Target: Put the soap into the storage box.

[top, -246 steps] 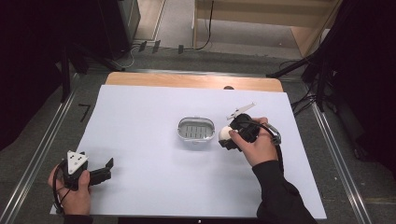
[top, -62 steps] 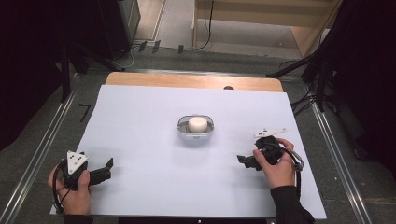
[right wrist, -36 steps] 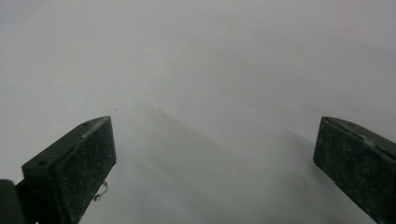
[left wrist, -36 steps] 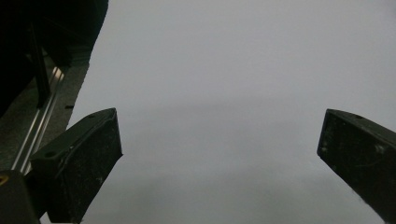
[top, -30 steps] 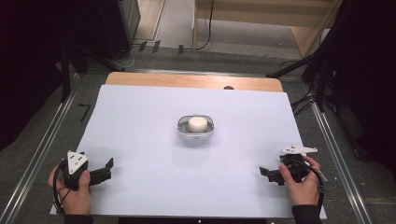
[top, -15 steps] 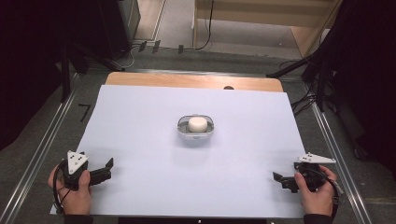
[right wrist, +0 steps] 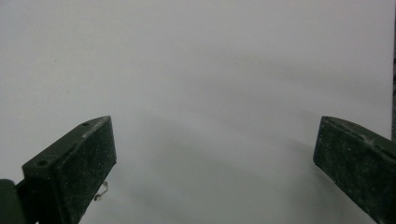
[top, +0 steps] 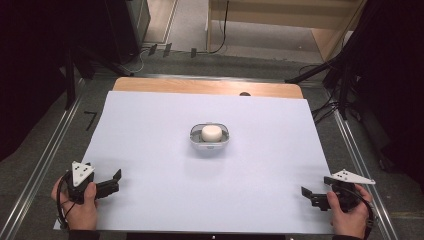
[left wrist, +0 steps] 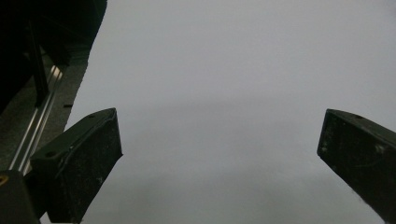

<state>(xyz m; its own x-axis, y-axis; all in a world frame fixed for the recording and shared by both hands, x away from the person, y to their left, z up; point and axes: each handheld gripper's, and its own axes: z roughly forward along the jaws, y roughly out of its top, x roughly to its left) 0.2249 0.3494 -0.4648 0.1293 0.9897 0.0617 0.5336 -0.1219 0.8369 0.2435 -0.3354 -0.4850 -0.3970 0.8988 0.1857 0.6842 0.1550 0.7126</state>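
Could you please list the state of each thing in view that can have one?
left tongs: open, empty, resting low at the sheet's near left corner.
right tongs: open, empty, low at the sheet's near right corner.
white block: lying inside the dish, untouched.
dish: upright at the middle of the sheet, holding the block.
white sheet: spread flat over the table.

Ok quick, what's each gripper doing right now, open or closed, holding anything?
Left gripper: open, holding nothing.
Right gripper: open, holding nothing.
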